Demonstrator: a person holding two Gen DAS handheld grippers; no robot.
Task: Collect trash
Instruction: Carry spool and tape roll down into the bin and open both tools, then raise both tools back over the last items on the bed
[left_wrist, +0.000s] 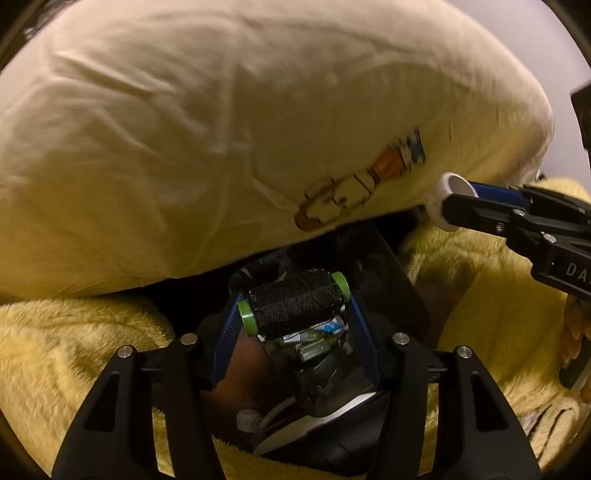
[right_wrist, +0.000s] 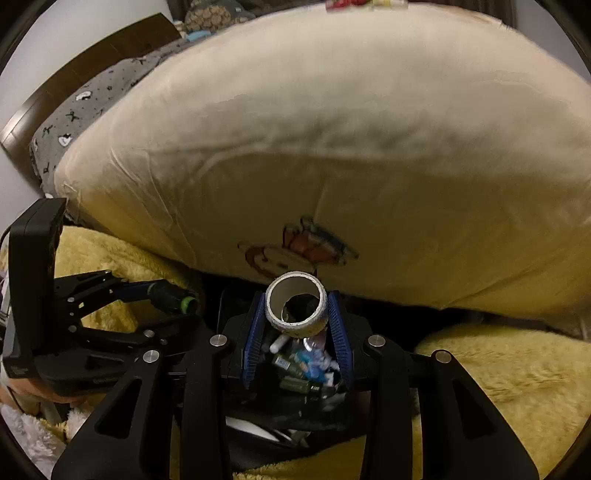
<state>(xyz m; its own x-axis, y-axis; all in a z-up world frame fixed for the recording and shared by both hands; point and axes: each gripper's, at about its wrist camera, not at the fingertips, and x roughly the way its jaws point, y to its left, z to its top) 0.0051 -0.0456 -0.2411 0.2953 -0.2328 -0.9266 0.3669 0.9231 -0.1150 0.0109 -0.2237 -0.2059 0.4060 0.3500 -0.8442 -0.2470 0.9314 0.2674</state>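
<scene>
My left gripper (left_wrist: 293, 301) is shut on a spool of black thread (left_wrist: 295, 304) with green ends, held across its blue pads. It also shows at the left of the right wrist view (right_wrist: 181, 299). My right gripper (right_wrist: 296, 306) is shut on a white tape roll (right_wrist: 296, 304) with a cardboard core; it enters the left wrist view from the right (left_wrist: 456, 199). Both hang over a dark bag of trash (right_wrist: 306, 365) holding wrappers and small bottles.
A big cream pillow (right_wrist: 332, 147) with a cartoon print looms just behind both grippers. A fluffy yellow blanket (left_wrist: 74, 350) surrounds the bag. A grey patterned pillow (right_wrist: 85, 107) and a wooden headboard (right_wrist: 92, 62) lie at the far left.
</scene>
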